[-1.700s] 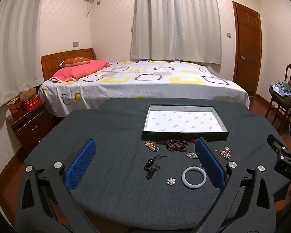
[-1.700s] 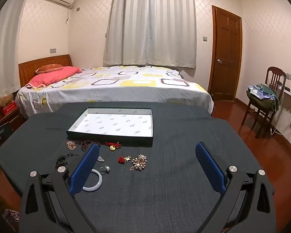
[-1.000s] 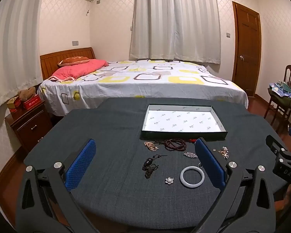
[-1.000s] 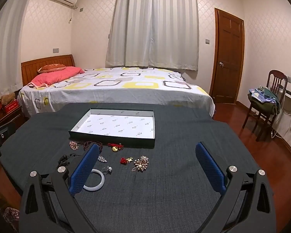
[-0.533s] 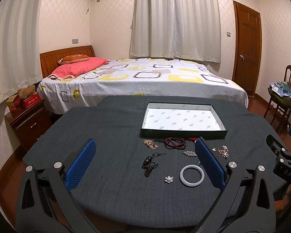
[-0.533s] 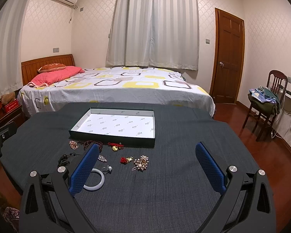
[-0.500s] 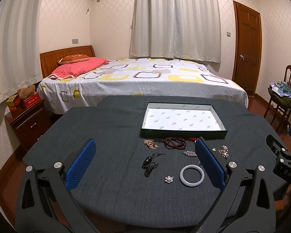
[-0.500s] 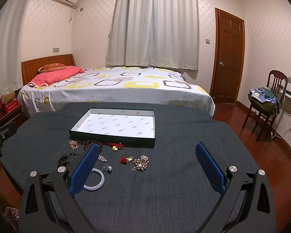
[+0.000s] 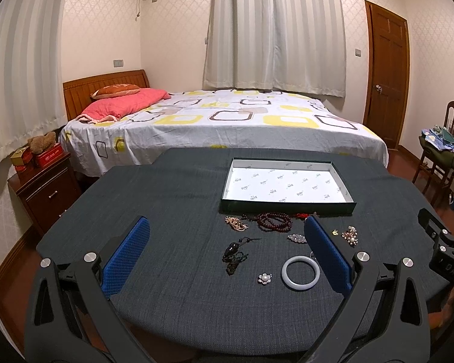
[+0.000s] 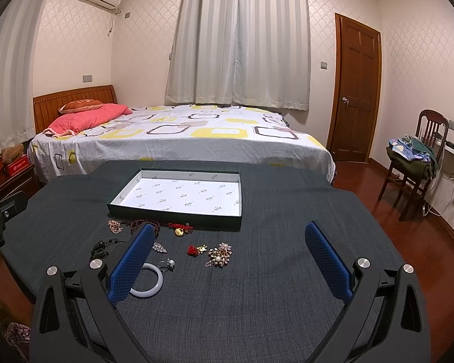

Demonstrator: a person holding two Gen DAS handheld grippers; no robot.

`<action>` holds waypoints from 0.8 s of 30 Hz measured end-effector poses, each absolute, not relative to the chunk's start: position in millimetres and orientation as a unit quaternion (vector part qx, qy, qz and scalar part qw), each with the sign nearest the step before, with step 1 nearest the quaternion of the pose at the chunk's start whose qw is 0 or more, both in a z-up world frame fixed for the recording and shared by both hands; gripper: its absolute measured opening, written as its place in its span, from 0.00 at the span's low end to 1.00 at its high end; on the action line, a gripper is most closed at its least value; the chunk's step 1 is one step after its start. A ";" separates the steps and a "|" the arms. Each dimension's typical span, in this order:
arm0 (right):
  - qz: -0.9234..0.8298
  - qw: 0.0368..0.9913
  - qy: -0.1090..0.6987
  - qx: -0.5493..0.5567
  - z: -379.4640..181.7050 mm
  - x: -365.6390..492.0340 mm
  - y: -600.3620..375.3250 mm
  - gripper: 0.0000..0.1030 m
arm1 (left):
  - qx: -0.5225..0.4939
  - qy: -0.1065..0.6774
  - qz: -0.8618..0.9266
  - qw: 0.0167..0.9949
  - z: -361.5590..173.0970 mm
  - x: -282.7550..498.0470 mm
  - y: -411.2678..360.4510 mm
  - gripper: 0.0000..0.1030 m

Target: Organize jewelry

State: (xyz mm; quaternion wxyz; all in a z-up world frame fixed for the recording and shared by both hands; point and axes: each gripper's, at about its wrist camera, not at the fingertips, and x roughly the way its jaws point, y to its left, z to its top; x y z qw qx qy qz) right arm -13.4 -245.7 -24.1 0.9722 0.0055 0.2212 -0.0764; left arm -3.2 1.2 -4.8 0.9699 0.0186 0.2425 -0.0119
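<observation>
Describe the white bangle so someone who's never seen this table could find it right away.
Start at the shallow white-lined tray on the dark cloth table; the jewelry lies scattered on the cloth in front of its near wall. The white bangle lies flat at the near edge of that scatter, beside a small pearl flower brooch. It is the only plain, smooth, solid ring; the other pieces are beaded, corded or clustered.

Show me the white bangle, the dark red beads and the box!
white bangle [image 9: 300,286], left wrist view, near side of the ring.
dark red beads [image 9: 274,220], left wrist view, middle of the coil.
box [image 10: 178,215], right wrist view, front wall.
</observation>
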 end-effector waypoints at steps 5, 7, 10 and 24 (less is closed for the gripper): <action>-0.077 0.972 0.221 0.006 -24.2 -13.7 -245.6 0.94 | 0.018 0.243 -0.013 0.970 -7.6 -5.3 2.6 0.97; -0.077 0.972 0.222 0.006 -24.1 -13.7 -245.6 0.94 | 0.018 0.244 -0.013 0.970 -6.9 -4.8 2.4 0.97; -0.076 0.972 0.221 0.006 -24.3 -13.8 -245.6 0.94 | 0.018 0.244 -0.013 0.969 -6.9 -4.9 2.2 0.97; -0.077 0.972 0.221 0.005 -25.2 -14.1 -245.4 0.94 | 0.017 0.246 -0.012 0.969 -10.3 -7.1 -0.2 0.97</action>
